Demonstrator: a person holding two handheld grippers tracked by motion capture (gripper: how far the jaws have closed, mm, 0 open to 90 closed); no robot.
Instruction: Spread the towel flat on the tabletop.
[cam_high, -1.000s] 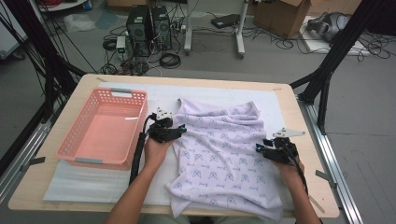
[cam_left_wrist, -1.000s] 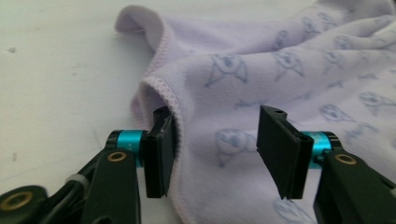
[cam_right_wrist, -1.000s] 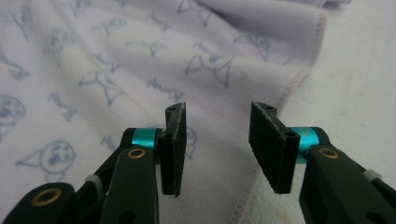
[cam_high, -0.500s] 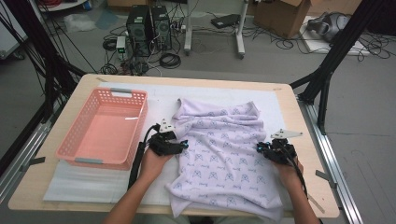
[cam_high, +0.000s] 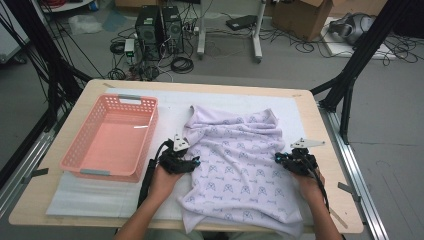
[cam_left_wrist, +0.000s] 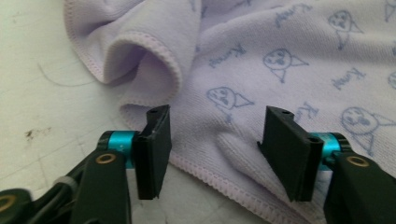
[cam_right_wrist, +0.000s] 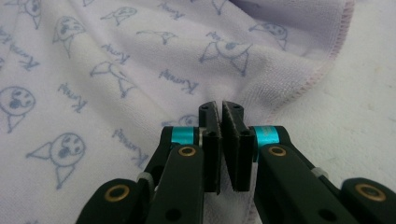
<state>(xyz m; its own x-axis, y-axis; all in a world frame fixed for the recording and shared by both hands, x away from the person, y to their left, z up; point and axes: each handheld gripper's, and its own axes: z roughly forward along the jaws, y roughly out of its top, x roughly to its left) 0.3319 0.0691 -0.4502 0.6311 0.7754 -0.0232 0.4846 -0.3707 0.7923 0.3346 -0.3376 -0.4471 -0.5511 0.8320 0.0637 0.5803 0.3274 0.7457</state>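
A lilac towel (cam_high: 235, 160) printed with small blue faces lies crumpled on the white mat, its near end hanging over the table's front edge. My left gripper (cam_high: 192, 162) is at the towel's left hem. In the left gripper view the left gripper (cam_left_wrist: 215, 126) is open; its jaws have just been closing, with the hemmed edge of the towel (cam_left_wrist: 280, 60) between them and the pads clear of it. My right gripper (cam_high: 279, 159) rests on the towel's right edge. In the right gripper view the right gripper (cam_right_wrist: 219, 109) is shut, and the towel (cam_right_wrist: 116, 60) ridges up into its tips.
A pink plastic basket (cam_high: 125, 97) stands on the left of the white mat (cam_high: 90, 197), close to my left hand. Beyond the towel's right hem lies a strip of mat, then the wooden table edge (cam_high: 330, 150). Cables and computer cases sit on the floor behind.
My left hand has slid along the towel's left edge toward the person and a little lower. The right gripper's jaws have gone from apart to shut at the right edge.
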